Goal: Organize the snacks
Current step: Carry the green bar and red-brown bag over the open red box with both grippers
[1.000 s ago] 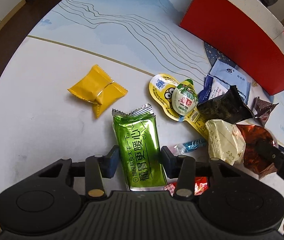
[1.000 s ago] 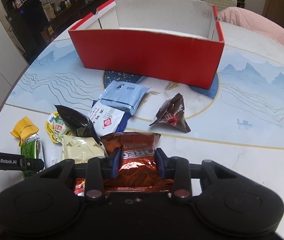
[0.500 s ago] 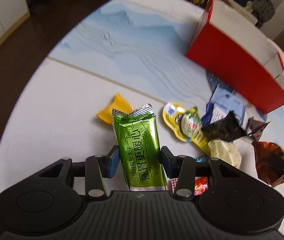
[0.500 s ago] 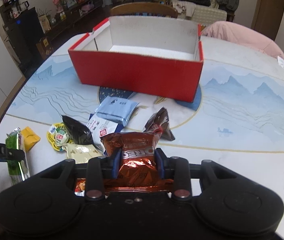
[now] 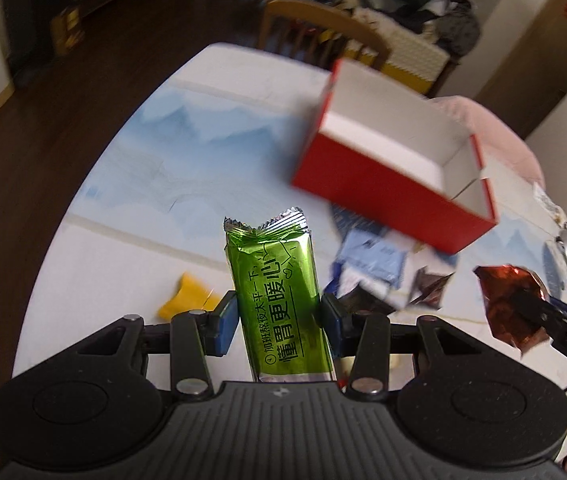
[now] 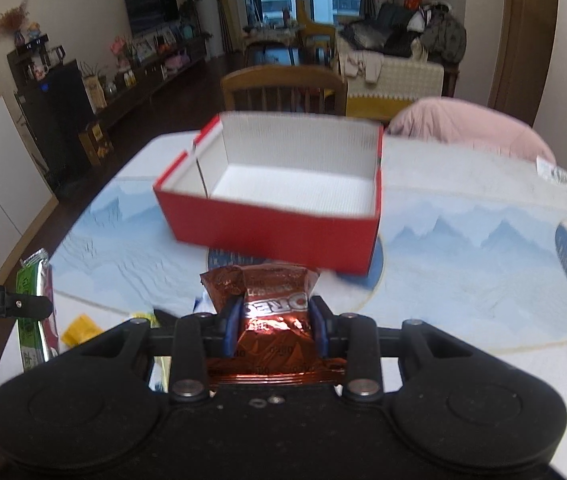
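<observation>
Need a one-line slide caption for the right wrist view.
Right gripper holds a copper Oreo packet before the empty red box.

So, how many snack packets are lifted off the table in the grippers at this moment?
2. The green packet is clamped in the left gripper; the brown Oreo packet is clamped in the right gripper. Other snacks lie on the table.

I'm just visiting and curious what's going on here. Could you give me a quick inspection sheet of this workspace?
Surface: round table with blue mountain print.
Job's things: red box open, inside bare; green bar and Oreo pack held in the air.
Clutter: yellow packet, blue packets, dark wrapper loose on the table.
Grippers: left gripper shut on the bar; right gripper shut on the pack.
Cables: nothing seen.
Surroundings: chair, sofa.
</observation>
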`<state>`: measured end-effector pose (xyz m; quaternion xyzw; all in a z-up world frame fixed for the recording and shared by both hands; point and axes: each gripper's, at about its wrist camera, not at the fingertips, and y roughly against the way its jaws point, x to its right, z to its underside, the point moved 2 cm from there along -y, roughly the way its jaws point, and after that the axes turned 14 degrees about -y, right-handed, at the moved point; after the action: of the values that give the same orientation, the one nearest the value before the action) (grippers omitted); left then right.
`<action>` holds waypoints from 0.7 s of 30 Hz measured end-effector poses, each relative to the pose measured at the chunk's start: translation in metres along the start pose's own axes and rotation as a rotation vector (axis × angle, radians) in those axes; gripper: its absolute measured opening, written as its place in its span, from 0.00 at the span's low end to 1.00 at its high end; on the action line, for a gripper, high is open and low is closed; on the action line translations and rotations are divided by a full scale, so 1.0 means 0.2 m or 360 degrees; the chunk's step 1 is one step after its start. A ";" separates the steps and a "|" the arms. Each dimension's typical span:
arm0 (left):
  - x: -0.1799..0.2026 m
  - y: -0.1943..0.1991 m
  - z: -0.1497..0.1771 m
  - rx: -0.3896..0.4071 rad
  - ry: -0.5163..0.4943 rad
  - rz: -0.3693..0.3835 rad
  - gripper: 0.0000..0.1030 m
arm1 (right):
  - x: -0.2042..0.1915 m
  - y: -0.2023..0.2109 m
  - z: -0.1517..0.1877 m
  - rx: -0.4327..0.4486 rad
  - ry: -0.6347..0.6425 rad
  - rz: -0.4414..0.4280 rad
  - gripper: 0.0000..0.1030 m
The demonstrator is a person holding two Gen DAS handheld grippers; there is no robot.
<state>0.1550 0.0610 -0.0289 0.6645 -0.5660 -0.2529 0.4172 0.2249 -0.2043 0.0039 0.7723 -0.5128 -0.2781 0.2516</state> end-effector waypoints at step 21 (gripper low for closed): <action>0.38 -0.28 -0.82 0.0039 -0.0344 0.0014 0.43 | 0.07 -0.35 -0.57 0.0167 0.0040 0.0038 0.34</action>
<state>0.3349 0.0331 0.0199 0.6360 -0.6137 -0.3142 0.3466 0.3534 -0.1823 0.0370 0.7818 -0.5325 -0.2381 0.2205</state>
